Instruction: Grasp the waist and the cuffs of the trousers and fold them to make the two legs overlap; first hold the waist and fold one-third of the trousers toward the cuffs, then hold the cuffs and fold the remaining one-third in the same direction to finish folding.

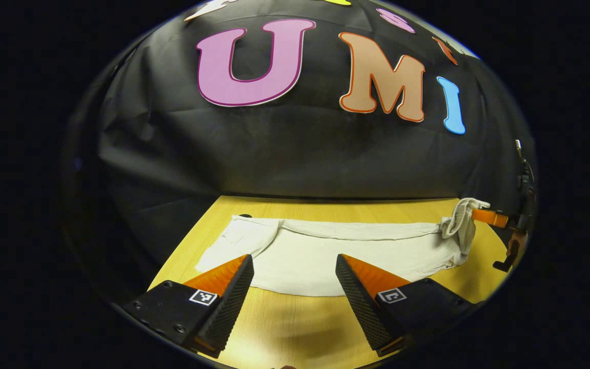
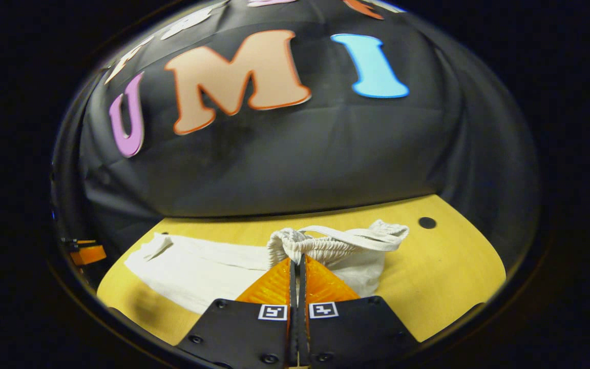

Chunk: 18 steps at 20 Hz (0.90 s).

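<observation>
**Gripping the waistband, trousers stretched across the table**

Lying lengthwise across the wooden table [image 1: 300,318], the white trousers [image 1: 325,256] run left to right in the left gripper view, their long axis roughly parallel to the booth's far wall. The cuff end [image 1: 238,236] sits at the left of that view, flat on the wood, and the elastic waist [image 1: 459,218] is at the right, bunched and lifted slightly off the table. One long edge is rolled over along the far side, forming a ridge from cuffs to waist.

The right gripper [image 2: 297,261] has its two fingers pressed together on the gathered waistband [image 2: 315,246], the ribbed elastic puckering up just beyond the fingertips; a loop of the band arches to the right of them. In the left gripper view this same gripper [image 1: 489,216] appears at the far right edge, fabric hanging from its tip.

The left gripper [image 1: 295,266] hovers over the near edge of the trousers, around mid-leg, fingers spread wide with nothing between them. Whether its tips touch the cloth cannot be told.

A small dark hole [image 2: 426,222] marks the table to the right of the waist.
</observation>
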Tool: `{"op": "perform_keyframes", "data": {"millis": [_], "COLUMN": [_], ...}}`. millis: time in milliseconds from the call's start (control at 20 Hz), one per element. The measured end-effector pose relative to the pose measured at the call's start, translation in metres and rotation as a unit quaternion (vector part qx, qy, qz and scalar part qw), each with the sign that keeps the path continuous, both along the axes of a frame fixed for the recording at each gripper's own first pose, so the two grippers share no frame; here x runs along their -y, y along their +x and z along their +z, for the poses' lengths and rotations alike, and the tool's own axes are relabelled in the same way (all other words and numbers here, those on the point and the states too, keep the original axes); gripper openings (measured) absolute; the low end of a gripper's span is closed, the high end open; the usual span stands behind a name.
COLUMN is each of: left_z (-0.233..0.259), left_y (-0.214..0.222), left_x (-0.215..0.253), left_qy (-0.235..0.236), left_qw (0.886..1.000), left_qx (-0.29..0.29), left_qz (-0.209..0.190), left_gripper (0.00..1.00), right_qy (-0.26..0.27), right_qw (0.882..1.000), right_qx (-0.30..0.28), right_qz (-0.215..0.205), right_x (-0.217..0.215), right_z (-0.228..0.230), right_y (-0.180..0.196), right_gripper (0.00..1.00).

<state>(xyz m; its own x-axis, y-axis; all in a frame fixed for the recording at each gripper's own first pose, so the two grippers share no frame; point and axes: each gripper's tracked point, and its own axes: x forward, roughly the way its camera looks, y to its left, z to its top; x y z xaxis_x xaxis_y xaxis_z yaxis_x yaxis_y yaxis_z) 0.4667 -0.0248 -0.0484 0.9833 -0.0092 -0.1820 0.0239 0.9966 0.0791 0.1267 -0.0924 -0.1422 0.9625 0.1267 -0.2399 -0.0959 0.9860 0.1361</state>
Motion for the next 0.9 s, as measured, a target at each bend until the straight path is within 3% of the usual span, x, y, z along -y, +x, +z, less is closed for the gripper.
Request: {"op": "perform_keyframes", "data": {"millis": [300,500,700,750,800,900], "left_z": [-0.006,-0.010,-0.012,-0.012,-0.012,-0.012], "left_y": [0.001,-0.001,0.001,0.001,0.002,0.004], "left_x": [-0.007,-0.012,-0.020,-0.022,-0.025,-0.032], "left_qy": [-0.019,-0.032,-0.039,-0.039,-0.039,-0.035], "left_qw": [1.000,0.999,0.999,0.999,0.999,0.999], "left_qx": [-0.009,-0.016,-0.018,-0.018,-0.018,-0.015], "left_qz": [0.008,0.018,0.028,0.030,0.032,0.039], "left_gripper": [0.97,0.99,0.95,0.95,0.96,0.95], "right_qy": [-0.074,-0.164,-0.202,-0.209,-0.209,-0.203], "right_qw": [0.990,0.970,0.960,0.958,0.958,0.957], "right_qx": [-0.030,-0.050,-0.069,-0.068,-0.068,-0.087], "right_qz": [0.115,0.174,0.183,0.182,0.183,0.190], "right_x": [-0.048,-0.046,-0.043,-0.045,-0.046,-0.049], "right_z": [-0.022,-0.024,-0.023,-0.029,-0.030,-0.039], "right_y": [-0.008,-0.006,-0.006,-0.005,-0.006,-0.016], "right_gripper": [0.01,0.01,0.02,0.07,0.00,0.05]}}
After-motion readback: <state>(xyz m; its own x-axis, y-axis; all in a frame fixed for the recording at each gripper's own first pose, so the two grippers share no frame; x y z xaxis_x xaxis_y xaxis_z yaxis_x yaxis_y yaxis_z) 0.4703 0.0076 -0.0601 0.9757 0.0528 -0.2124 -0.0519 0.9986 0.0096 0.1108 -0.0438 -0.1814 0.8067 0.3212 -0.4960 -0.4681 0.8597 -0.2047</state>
